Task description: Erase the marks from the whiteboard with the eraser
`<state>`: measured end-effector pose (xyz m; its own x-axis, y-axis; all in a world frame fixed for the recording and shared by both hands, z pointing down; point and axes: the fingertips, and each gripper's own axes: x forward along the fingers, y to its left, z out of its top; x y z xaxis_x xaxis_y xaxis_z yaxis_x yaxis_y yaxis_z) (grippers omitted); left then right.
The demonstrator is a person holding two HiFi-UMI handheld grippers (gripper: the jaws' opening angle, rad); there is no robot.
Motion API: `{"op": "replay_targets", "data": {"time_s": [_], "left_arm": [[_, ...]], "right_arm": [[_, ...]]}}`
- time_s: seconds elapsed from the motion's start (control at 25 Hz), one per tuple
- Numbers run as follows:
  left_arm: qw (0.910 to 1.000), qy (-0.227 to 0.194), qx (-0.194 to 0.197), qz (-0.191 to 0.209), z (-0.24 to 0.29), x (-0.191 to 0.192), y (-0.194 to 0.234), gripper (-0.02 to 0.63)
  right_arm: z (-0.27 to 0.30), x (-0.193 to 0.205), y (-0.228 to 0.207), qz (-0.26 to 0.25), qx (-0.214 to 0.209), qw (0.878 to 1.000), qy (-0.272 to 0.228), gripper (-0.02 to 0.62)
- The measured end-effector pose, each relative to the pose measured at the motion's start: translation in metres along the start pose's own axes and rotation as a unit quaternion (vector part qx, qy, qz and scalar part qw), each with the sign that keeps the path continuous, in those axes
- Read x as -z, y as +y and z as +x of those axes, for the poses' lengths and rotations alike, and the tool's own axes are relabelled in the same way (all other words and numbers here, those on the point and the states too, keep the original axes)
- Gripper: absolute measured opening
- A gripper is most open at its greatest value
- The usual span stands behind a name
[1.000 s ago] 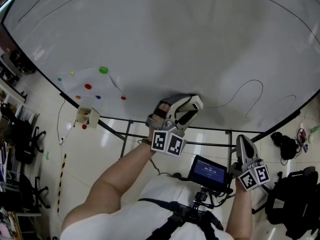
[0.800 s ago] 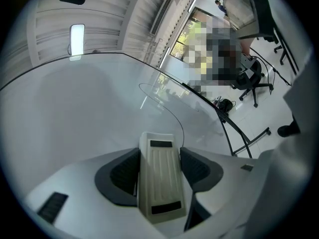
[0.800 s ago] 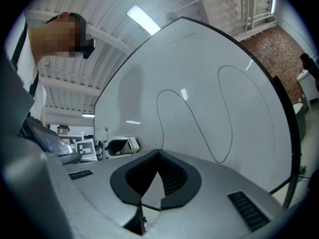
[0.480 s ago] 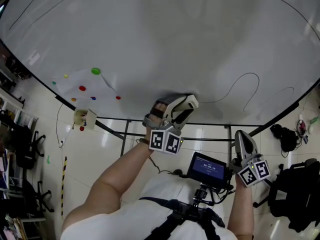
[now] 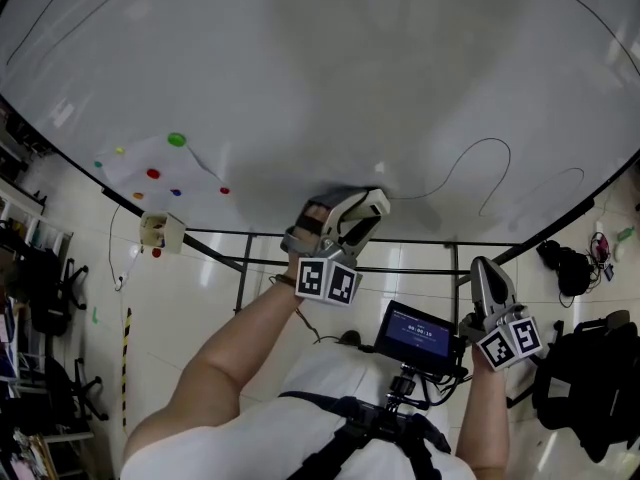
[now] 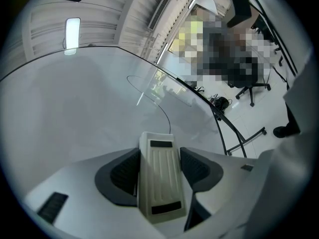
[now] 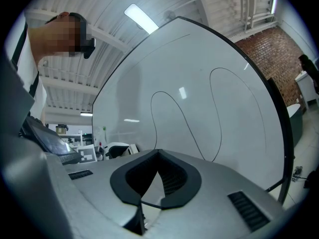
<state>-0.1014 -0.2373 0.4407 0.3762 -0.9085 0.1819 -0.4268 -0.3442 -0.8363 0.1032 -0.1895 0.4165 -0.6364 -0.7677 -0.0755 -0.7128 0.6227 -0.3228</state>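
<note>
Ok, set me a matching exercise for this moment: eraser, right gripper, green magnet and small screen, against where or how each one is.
Things:
1 eraser
2 right gripper
3 green magnet
4 small screen

Places or states:
A stuck on the left part of the whiteboard
B shut, nothing in it
C clamped in the left gripper
D below the whiteboard, beside the right gripper

Pairs: 1-C; 2-B; 3-A; 4-D
</note>
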Motion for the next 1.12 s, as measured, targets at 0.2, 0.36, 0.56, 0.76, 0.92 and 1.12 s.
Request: {"op": "replay_targets", "data": {"time_s": [0.2,0.36,0.56,0.76,0.92,1.12], "left_arm": [[1.0000,0.008,-0.004,-0.005,0.004,-0.001,-0.004,0.295],[0.9999,0.013,-0.008,0.000,0.006,-0.002,-0.006,0.295],[0.9996,0.016,-0.007,0.021,0.001,-0.006,0.006,0.295],[0.9989,0.008,-0.022,0.041,-0.015,-0.022,0.049,0.295],[0.9974,0.007,-0.059,0.039,-0.031,-0.037,0.096,0.295],[0.9929,0.003,-0.117,0.022,-0.049,-0.055,0.148,0.295]], "right_arm": [[-0.001,0.001,-0.009,0.002,-0.001,1.000,0.005,0.015],[0.000,0.000,-0.012,0.003,-0.007,1.000,0.010,0.015],[0.004,-0.007,-0.019,0.000,-0.015,1.000,0.012,0.015],[0.008,-0.009,-0.021,0.004,-0.024,1.000,0.008,0.015],[0.011,-0.008,-0.022,0.010,-0.031,0.999,0.006,0.015],[0.013,-0.007,-0.022,0.014,-0.037,0.999,0.004,0.015]]}}
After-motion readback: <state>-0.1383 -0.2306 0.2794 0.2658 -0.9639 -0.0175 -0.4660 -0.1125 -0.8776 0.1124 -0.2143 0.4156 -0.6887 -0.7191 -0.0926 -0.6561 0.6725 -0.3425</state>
